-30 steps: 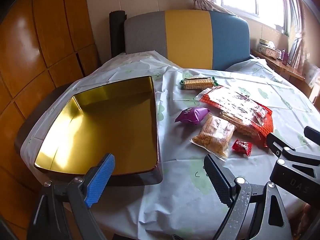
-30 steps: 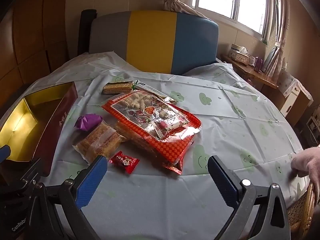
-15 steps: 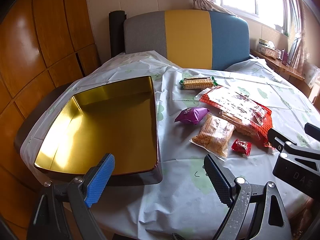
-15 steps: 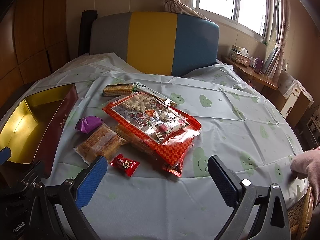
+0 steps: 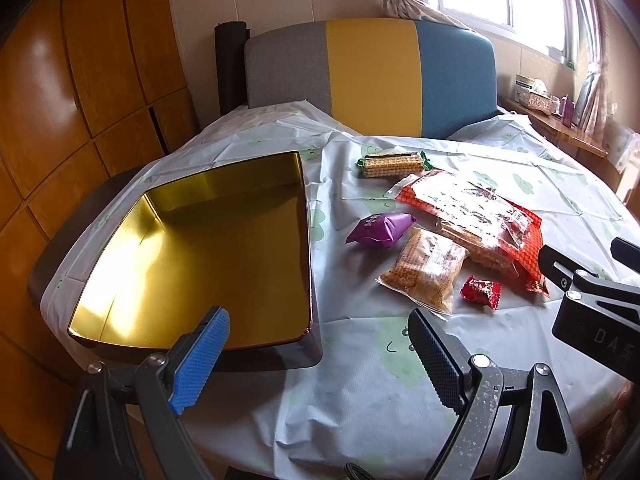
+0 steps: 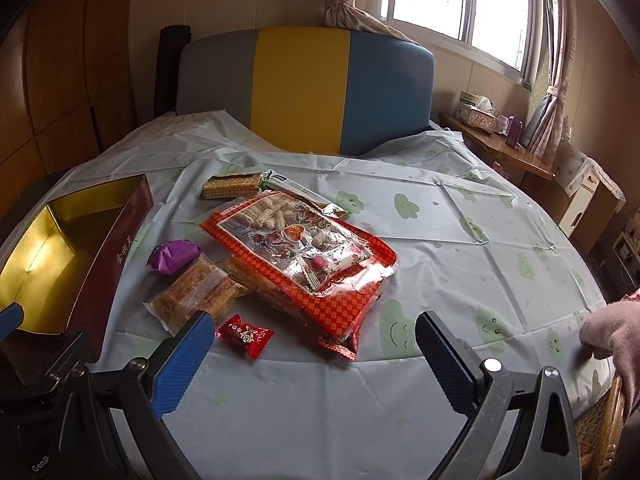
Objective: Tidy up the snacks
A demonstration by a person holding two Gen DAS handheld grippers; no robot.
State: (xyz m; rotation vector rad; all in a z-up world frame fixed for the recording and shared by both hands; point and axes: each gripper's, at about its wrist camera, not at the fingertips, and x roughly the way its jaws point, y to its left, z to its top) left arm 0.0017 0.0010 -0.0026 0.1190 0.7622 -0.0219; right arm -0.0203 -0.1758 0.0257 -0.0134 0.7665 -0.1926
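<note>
At the left of the left wrist view sits the open tin (image 5: 224,256), gold inside, dark red outside, with nothing in it. Its near edge lies just above the left gripper (image 5: 316,354), whose tongs stand wide apart and hold nothing.

To the right of the tin, the snacks lie loose on the tablecloth (image 5: 360,380). The purple pouch (image 5: 380,229) sits nearest the tin, puffed with air, so I expect it to be light and to squash under a hard squeeze; its crimped end looks the safer place to pinch. Toward the top of the frame is the wafer pack (image 5: 394,163), long and narrow, probably brittle inside, best taken across its short width. Below the pouch lies the clear cake packet (image 5: 424,270), soft and crumbly by the look of it. At its right corner is the small red candy (image 5: 480,291), flat and slick, most easily taken by a twisted wrapper end.

Further right, the big red bag (image 5: 476,216) overlaps another clear packet. Its film is glossy and floppy, so it may slip or sag if taken by one corner.

In the right wrist view the right gripper (image 6: 314,354) hovers low in the frame, tongs wide apart and empty, the candy (image 6: 244,334) just beyond its blue finger (image 6: 180,364). At the far right edge a sleeved hand (image 6: 612,328) rests on the table rim.
</note>
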